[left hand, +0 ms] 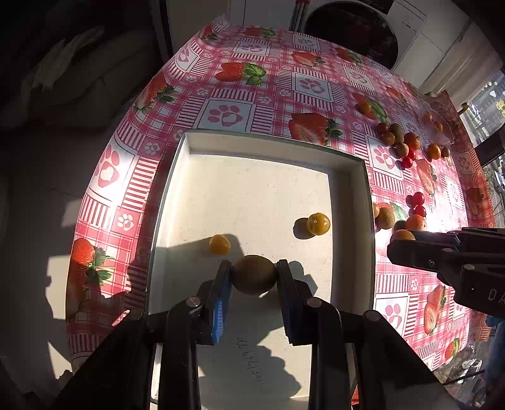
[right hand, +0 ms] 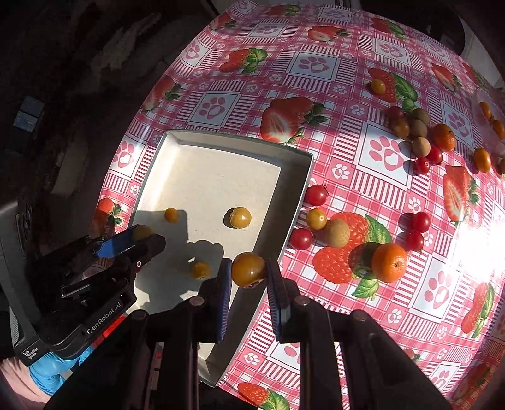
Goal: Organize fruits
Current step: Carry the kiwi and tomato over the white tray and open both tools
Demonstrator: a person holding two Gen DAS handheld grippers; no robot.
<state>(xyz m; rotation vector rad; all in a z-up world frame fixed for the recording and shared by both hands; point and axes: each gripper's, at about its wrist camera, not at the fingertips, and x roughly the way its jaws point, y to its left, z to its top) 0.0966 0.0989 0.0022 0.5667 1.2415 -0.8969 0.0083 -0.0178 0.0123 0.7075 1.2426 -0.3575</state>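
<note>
The left hand-held gripper (left hand: 254, 268) pinches a brown kiwi (left hand: 254, 275) between its pads, held over the near part of the white tray (left hand: 274, 143). The right hand-held gripper (right hand: 247, 268) pinches a yellow-orange fruit (right hand: 248, 268) over the tray's right rim, just where tray meets cloth. The left wrist view shows two small yellow fruits lying on the tray floor, one (left hand: 219, 244) just beyond the kiwi and one (left hand: 318, 223) nearer the right wall, plus handwriting on the tray floor close to the camera. The right wrist view shows a third small yellow fruit (right hand: 200, 270) on the tray that the left view does not, and it catches the left gripper from the side with a blue-gloved hand (right hand: 53, 367) below it; the fruit in those pads is mostly hidden there. On the desk (right hand: 318, 66), covered with a red checked cloth, loose fruit lies right of the tray: cherry tomatoes (right hand: 315, 195), a tangerine (right hand: 389, 262), a pale brown round fruit (right hand: 337, 232), perhaps a longan, and a farther cluster (right hand: 413, 132). Only the left view shows the washing machine (left hand: 350, 30) beyond the desk.
</note>
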